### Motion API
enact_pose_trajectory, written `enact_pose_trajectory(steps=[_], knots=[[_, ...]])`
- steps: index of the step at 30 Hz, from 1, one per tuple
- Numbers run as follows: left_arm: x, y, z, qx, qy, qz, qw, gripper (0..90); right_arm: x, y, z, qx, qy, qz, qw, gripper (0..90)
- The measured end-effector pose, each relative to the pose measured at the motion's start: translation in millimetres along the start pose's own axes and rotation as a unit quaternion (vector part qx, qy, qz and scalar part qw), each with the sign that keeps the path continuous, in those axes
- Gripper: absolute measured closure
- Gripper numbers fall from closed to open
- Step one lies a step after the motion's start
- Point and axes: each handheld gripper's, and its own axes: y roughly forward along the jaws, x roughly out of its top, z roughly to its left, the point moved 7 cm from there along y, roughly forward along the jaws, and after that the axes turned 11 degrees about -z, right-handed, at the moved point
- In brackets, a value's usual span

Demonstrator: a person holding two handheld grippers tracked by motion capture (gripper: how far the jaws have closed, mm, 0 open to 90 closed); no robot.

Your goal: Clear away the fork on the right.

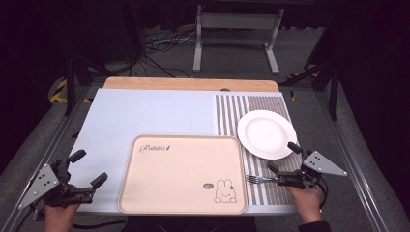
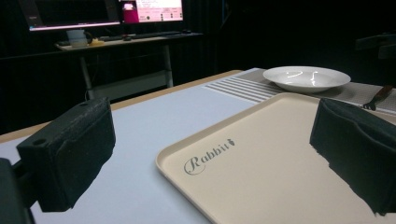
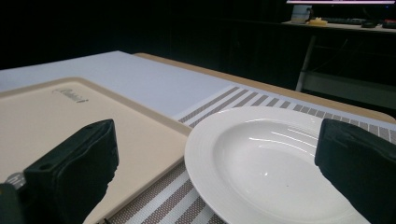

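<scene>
A beige tray (image 1: 183, 174) with a rabbit print lies bare at the front middle of the table. To its right, a white plate (image 1: 267, 134) rests on a striped placemat (image 1: 232, 113). A fork (image 1: 257, 179) lies on the mat beside the tray's right edge, its handle running under my right gripper (image 1: 283, 156). That gripper is open, just in front of the plate (image 3: 271, 168). My left gripper (image 1: 87, 168) is open at the tray's left, with nothing between its fingers. From it, the tray (image 2: 280, 186), plate (image 2: 306, 77) and fork (image 2: 376, 98) lie ahead.
A pale blue mat (image 1: 145, 116) covers the table's left and middle, with a wooden strip (image 1: 191, 83) at the far edge. Beyond the table stand a white frame (image 1: 237, 34) and floor cables. A desk with monitors (image 2: 107, 14) is in the background.
</scene>
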Motion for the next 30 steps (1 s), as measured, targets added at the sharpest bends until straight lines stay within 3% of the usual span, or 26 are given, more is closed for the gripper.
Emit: enact_pose_trajectory(steps=[4, 9, 15, 20, 23, 26, 29, 30], knots=[[0.3, -0.1, 1.1, 0.001, 0.000, -0.001, 1.0000, 0.8, 7.6, 5.3, -2.5, 0.014, -0.009, 0.029, 0.9994, 0.4], [0.2, -0.3, 1.1, 0.001, 0.000, -0.001, 1.0000, 0.8, 29.4, 8.8, -7.6, 0.031, -0.006, 0.059, 0.9978, 0.7], [-0.3, -0.6, 1.4, 0.003, -0.002, 0.001, 1.0000, 0.8, 40.6, 8.2, -15.5, 0.035, -0.017, 0.077, 0.9963, 0.7], [-0.5, -0.6, 2.0, 0.005, -0.002, 0.000, 1.0000, 0.8, 39.5, 8.4, -16.0, 0.058, -0.025, 0.110, 0.9920, 1.2], [-0.5, -0.6, 1.8, 0.005, -0.002, 0.001, 1.0000, 0.8, 36.2, 8.7, -14.2, 0.071, -0.042, 0.136, 0.9872, 2.2], [-0.5, -0.8, 1.7, 0.006, -0.002, 0.001, 1.0000, 0.8, 35.1, 8.0, -13.7, 0.084, -0.065, 0.166, 0.9803, 3.2], [-0.9, -0.5, 2.0, 0.006, -0.002, 0.002, 1.0000, 0.8, 30.6, 7.3, -14.0, 0.099, -0.078, 0.210, 0.9696, 3.3], [-0.9, -0.4, 1.9, 0.006, -0.001, 0.001, 1.0000, 0.8, 29.1, 6.9, -14.7, 0.103, -0.090, 0.225, 0.9646, 3.3]])
